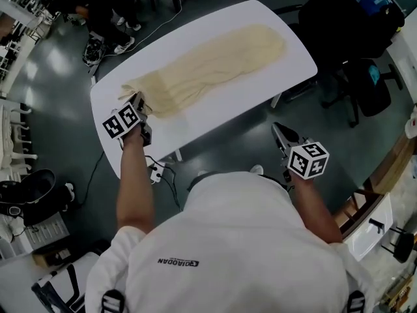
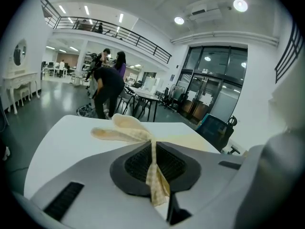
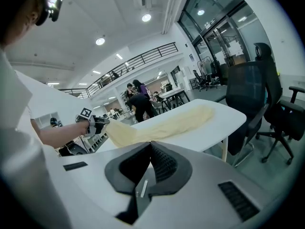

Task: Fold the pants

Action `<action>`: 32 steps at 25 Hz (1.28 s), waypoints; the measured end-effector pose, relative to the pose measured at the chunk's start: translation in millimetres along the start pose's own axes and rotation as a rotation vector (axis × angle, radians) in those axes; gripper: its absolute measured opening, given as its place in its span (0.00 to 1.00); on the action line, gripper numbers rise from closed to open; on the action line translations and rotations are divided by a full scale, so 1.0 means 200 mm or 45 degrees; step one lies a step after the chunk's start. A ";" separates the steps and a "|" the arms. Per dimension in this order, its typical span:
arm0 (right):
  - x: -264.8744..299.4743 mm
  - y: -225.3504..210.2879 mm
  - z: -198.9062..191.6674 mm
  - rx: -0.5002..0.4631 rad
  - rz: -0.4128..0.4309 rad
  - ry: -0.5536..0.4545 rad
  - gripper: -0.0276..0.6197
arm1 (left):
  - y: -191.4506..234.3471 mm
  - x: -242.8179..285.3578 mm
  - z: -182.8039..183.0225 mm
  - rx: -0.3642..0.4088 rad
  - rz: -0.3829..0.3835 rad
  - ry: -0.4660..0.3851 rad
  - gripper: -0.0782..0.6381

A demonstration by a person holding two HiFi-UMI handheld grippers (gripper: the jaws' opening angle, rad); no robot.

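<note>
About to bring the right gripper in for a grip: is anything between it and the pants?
Nothing visible. The right gripper hangs over the floor beside the table; only its bare top lies between it and the pants. The office chair stands clear, farther right.

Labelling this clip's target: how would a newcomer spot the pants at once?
Find the white table in the middle of the head view. The pants lie diagonally along it, one end pinched in the left gripper at the table's near-left corner. They are the only thing on it: a long, pale yellow cloth.
</note>
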State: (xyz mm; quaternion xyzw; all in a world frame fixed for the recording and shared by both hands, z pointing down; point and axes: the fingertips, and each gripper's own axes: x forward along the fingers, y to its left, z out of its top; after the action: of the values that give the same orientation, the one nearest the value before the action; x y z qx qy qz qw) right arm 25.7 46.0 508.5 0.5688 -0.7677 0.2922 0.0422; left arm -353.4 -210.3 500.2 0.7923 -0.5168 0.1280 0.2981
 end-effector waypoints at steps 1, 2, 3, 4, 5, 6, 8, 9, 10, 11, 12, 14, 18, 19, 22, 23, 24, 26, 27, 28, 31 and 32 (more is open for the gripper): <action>-0.03 -0.06 0.01 0.001 0.006 0.001 0.07 | -0.05 0.02 -0.01 0.013 0.007 0.006 0.18; -0.05 -0.11 0.02 0.000 0.012 0.002 0.07 | -0.10 0.03 -0.02 0.029 0.014 0.014 0.18; -0.07 -0.15 0.03 -0.002 0.021 0.003 0.07 | -0.14 0.04 -0.02 0.044 0.021 0.020 0.18; -0.09 -0.19 0.04 -0.006 0.030 0.003 0.07 | -0.18 0.05 -0.02 0.057 0.030 0.023 0.18; -0.11 -0.23 0.05 -0.012 0.039 0.004 0.07 | -0.21 0.05 -0.01 0.064 0.041 0.023 0.18; -0.13 -0.27 0.06 -0.017 0.048 0.006 0.07 | -0.24 0.06 -0.01 0.068 0.051 0.019 0.18; -0.17 -0.35 0.07 -0.023 0.062 0.013 0.07 | -0.30 0.06 0.01 0.063 0.070 0.005 0.18; -0.19 -0.39 0.07 -0.022 0.069 0.017 0.07 | -0.33 0.06 0.02 0.057 0.079 -0.006 0.18; -0.21 -0.44 0.07 -0.019 0.073 0.021 0.07 | -0.36 0.06 0.03 0.048 0.086 -0.019 0.18; -0.22 -0.48 0.08 -0.013 0.076 0.024 0.07 | -0.39 0.06 0.04 0.036 0.092 -0.032 0.18; -0.23 -0.52 0.08 -0.002 0.078 0.025 0.07 | -0.42 0.06 0.05 0.021 0.095 -0.043 0.18; -0.23 -0.57 0.10 0.028 0.085 0.024 0.07 | -0.46 0.05 0.07 -0.001 0.097 -0.057 0.18; -0.18 -0.60 0.14 0.041 0.110 0.020 0.07 | -0.49 0.05 0.12 0.000 0.107 -0.074 0.18; -0.16 -0.60 0.15 0.042 0.117 0.019 0.07 | -0.50 0.05 0.14 -0.005 0.105 -0.083 0.18; -0.09 -0.60 0.20 0.043 0.131 0.019 0.07 | -0.51 0.08 0.21 -0.017 0.093 -0.108 0.18; -0.06 -0.60 0.23 0.035 0.133 0.023 0.07 | -0.52 0.08 0.24 -0.033 0.086 -0.122 0.18; -0.03 -0.60 0.25 0.025 0.134 0.028 0.07 | -0.53 0.09 0.26 -0.055 0.074 -0.141 0.18; 0.03 -0.64 0.30 0.012 0.130 0.042 0.07 | -0.57 0.12 0.29 -0.085 0.047 -0.166 0.18; 0.07 -0.66 0.32 0.009 0.127 0.050 0.07 | -0.59 0.14 0.30 -0.086 0.033 -0.167 0.18; 0.10 -0.68 0.35 0.003 0.124 0.058 0.07 | -0.61 0.16 0.32 -0.082 0.019 -0.166 0.18; 0.23 -0.74 0.43 -0.012 0.116 0.077 0.07 | -0.68 0.24 0.38 -0.058 -0.022 -0.167 0.18; 0.27 -0.75 0.45 -0.014 0.115 0.080 0.07 | -0.69 0.27 0.40 -0.049 -0.033 -0.165 0.18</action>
State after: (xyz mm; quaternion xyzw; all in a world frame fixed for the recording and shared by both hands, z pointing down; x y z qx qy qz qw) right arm 165.8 -73.2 515.5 0.5238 -0.7925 0.3073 0.0560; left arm -214.3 -258.9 417.2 0.7996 -0.5271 0.0625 0.2808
